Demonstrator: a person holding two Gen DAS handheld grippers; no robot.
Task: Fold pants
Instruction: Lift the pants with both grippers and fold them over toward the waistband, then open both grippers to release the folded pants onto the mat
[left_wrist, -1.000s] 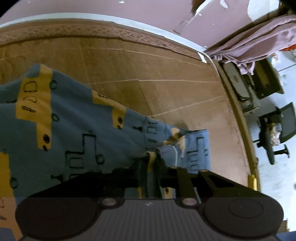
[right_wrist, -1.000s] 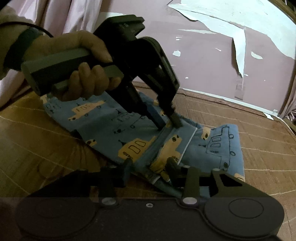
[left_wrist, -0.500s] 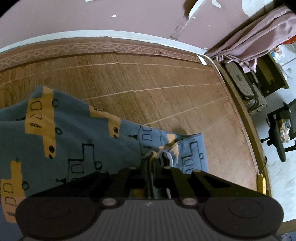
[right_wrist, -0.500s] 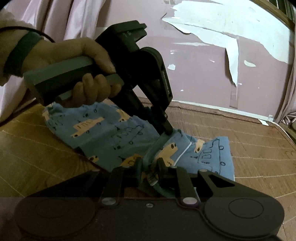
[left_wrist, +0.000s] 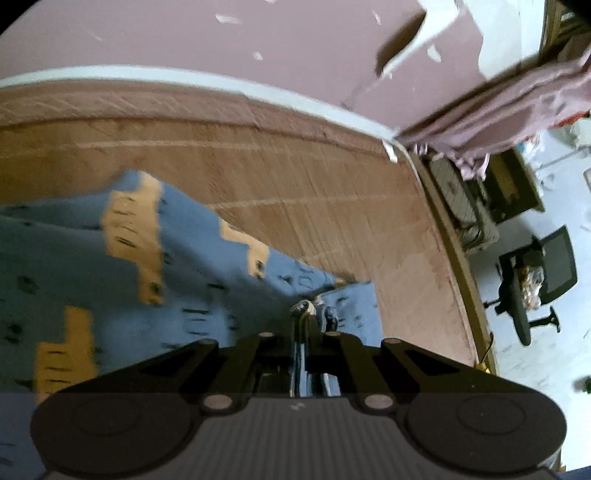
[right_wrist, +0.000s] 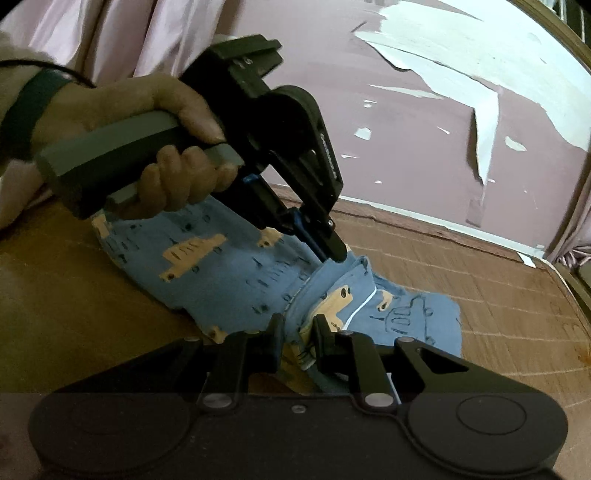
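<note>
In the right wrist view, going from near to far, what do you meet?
Right tool shut on the pants → left tool pinching the same cloth farther up → woven mat → white border → peeling pink wall.

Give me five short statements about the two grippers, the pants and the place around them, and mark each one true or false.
1. The left gripper is shut on the blue pants. True.
2. The right gripper is open and holds nothing. False: it pinches a fold of the pants between its fingers.
3. The pants lie flat and fully spread. False: the gripped edge is bunched and raised above the woven mat.
4. The pants carry a yellow vehicle print. True.
5. A black office chair stands on the mat beside the pants. False: it stands on the pale floor beyond the mat's edge.
</note>
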